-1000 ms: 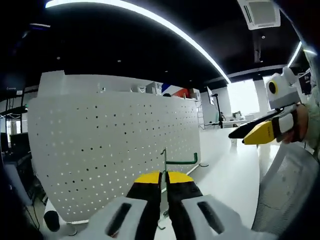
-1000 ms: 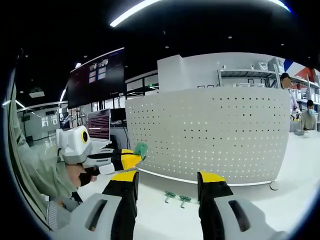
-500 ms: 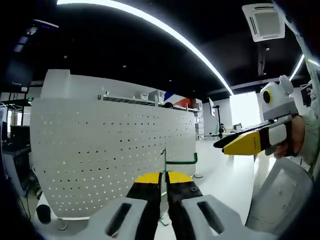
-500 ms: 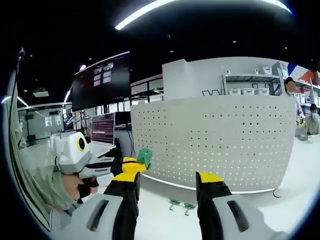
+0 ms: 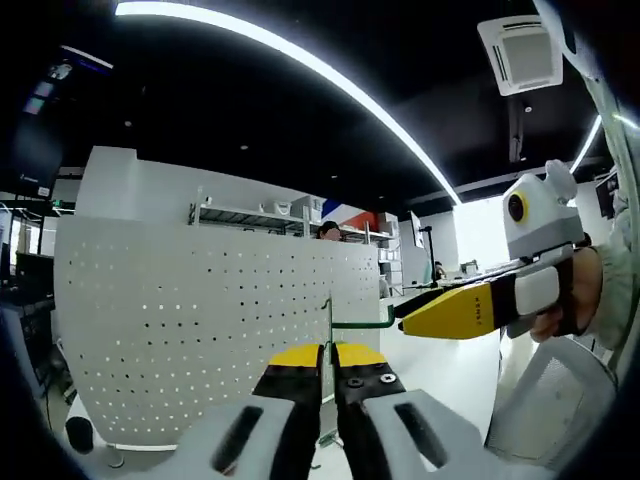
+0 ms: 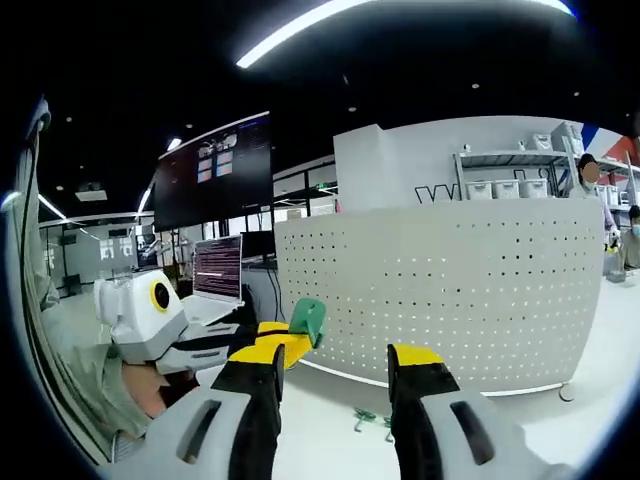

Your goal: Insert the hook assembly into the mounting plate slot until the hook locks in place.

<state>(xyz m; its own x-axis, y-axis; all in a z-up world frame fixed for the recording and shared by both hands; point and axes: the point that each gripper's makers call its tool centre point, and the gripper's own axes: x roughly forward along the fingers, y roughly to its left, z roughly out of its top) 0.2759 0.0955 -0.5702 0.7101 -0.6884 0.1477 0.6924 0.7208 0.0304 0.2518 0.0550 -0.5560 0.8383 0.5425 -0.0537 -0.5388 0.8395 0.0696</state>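
while pinched by its thin upright wire in the closed left tongs [image 5: 328, 352], green hook [image 5: 362, 322] held up facing pegboard plate [image 5: 200, 330]. light, stiff, slippery; best gripped low on the shank. right tongs [image 6: 335, 362] spread, empty, above spare hooks [image 6: 372, 419] on bench [image 6: 330, 445].

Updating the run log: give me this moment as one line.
left gripper: shut on green hook | right gripper: open, empty | pegboard: upright, hook not inserted | spare hooks: on table

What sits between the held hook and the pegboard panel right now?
Nothing: in the left gripper view, the hook in the left claw faces the pegboard panel across open air.
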